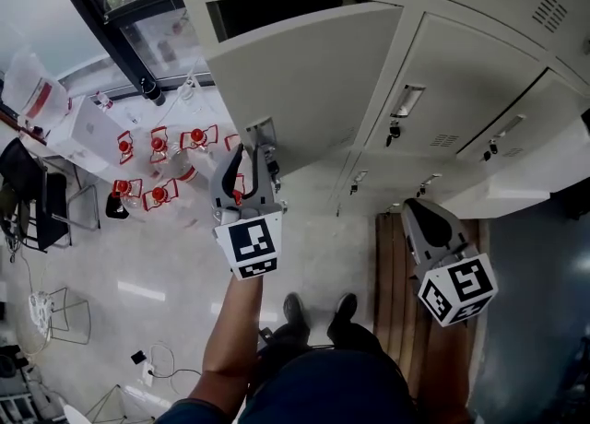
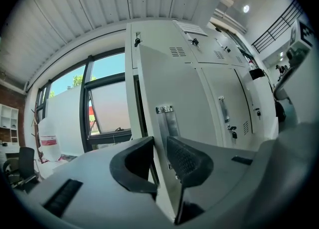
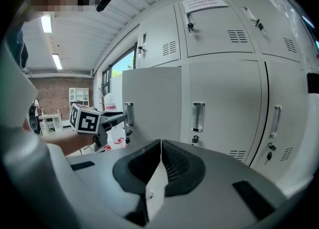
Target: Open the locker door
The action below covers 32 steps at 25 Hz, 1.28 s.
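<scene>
The pale grey locker door [image 1: 304,81] stands swung out from its dark compartment. Its metal handle [image 1: 261,132] sits at the free edge. My left gripper [image 1: 258,162] is at that handle, pointing level. In the left gripper view the door's edge [image 2: 169,88] and handle plate [image 2: 167,118] run between the left gripper's [image 2: 160,151] two jaws, which clamp it. The right gripper view shows the door [image 3: 152,98] and the left gripper [image 3: 123,117] at the handle [image 3: 129,114]. My right gripper [image 1: 412,206] hangs apart at the lower right, its jaws [image 3: 160,148] pressed together on nothing.
Closed lockers [image 1: 461,81] with handles and keys fill the wall to the right of the open door. Several red-capped bottles [image 1: 157,169] stand on the floor to the left, near a window and a chair [image 1: 41,201]. A wooden bench [image 1: 406,312] lies below the right gripper.
</scene>
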{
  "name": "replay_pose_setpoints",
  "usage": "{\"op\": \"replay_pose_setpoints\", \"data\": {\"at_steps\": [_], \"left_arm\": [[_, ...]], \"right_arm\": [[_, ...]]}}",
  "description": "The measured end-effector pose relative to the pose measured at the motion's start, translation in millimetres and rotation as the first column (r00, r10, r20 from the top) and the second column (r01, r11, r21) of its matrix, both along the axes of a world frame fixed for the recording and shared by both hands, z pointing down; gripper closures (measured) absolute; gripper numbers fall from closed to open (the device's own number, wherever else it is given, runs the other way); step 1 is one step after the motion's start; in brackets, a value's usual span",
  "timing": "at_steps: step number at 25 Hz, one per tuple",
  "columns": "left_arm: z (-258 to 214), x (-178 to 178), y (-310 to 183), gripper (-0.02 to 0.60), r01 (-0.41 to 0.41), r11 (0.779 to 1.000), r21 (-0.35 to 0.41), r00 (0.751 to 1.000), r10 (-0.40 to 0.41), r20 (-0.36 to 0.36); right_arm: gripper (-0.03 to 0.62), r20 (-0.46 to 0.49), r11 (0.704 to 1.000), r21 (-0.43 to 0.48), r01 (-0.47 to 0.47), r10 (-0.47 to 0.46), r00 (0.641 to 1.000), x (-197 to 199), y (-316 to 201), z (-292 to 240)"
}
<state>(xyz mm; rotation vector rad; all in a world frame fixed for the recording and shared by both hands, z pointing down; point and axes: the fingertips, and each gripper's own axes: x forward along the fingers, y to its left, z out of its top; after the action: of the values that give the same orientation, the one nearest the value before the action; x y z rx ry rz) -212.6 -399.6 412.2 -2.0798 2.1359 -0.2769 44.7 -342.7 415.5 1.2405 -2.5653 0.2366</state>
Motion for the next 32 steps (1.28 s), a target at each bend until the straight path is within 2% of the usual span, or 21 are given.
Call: {"op": "replay_pose_setpoints", "data": {"at_steps": [8, 15, 20, 27, 32], "left_arm": [[-0.7, 38.5, 48.9, 0.485, -0.111, 0.993, -0.025, 0.993, 0.113, 0.046], [-2.2, 73.8, 78.5, 0.495, -0.216, 0.975, -0.052, 0.974, 0.219, 0.064], [-0.2, 88.9, 90.9, 0.498, -0.263, 0.963, -0.064, 0.961, 0.267, 0.072], [1.7, 107.5, 103.5, 0.506, -0.344, 0.934, -0.097, 0.934, 0.351, 0.064], [1.7, 126.8, 114.4, 0.508, -0.412, 0.903, -0.12, 0.904, 0.422, 0.066]], "right_arm": [[0.558, 0.009, 0.999, 0.042, -0.007, 0.007, 1.0, 8.6, 32.1, -23.8], [0.557, 0.014, 0.997, 0.075, 0.003, -0.004, 1.0, 12.2, 58.3, -38.6], [0.557, 0.017, 0.996, 0.092, -0.01, 0.009, 1.0, 18.0, 72.9, -44.6], [0.557, 0.02, 0.994, 0.111, -0.019, 0.017, 1.0, 23.5, 86.7, -50.2], [0.557, 0.022, 0.992, 0.119, -0.029, 0.027, 0.999, 22.8, 93.9, -56.9]]}}
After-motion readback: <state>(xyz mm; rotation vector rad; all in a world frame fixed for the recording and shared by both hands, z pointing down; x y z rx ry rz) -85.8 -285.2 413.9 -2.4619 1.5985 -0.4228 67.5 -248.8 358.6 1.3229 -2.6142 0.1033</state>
